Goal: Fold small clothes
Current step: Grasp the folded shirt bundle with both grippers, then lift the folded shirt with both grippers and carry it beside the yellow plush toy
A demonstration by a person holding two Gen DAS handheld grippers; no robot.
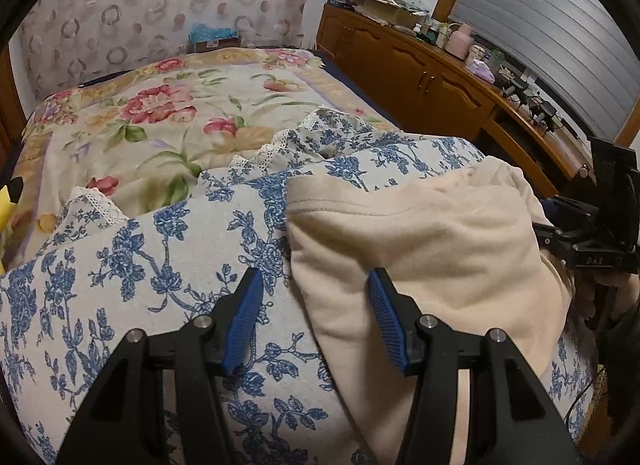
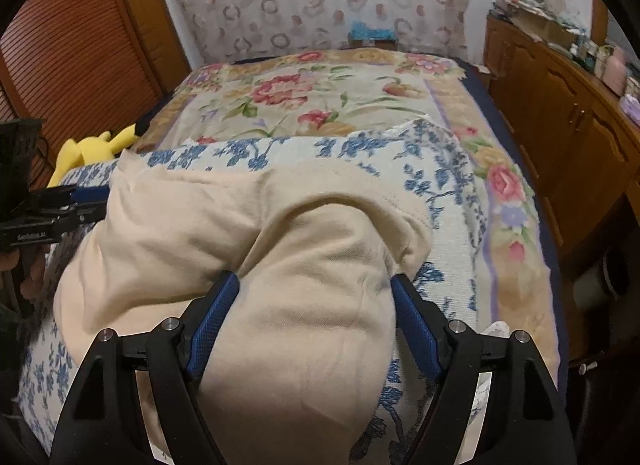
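The near end of the soft cream garment (image 2: 256, 249) is hidden under the right gripper (image 2: 316, 285), whose jaws are spread wide around a puffy fold. It is laid on the blue-flowered cover (image 1: 120, 249). The left gripper (image 1: 316, 281) is held open over the garment's left edge; pad contact cannot be made out.
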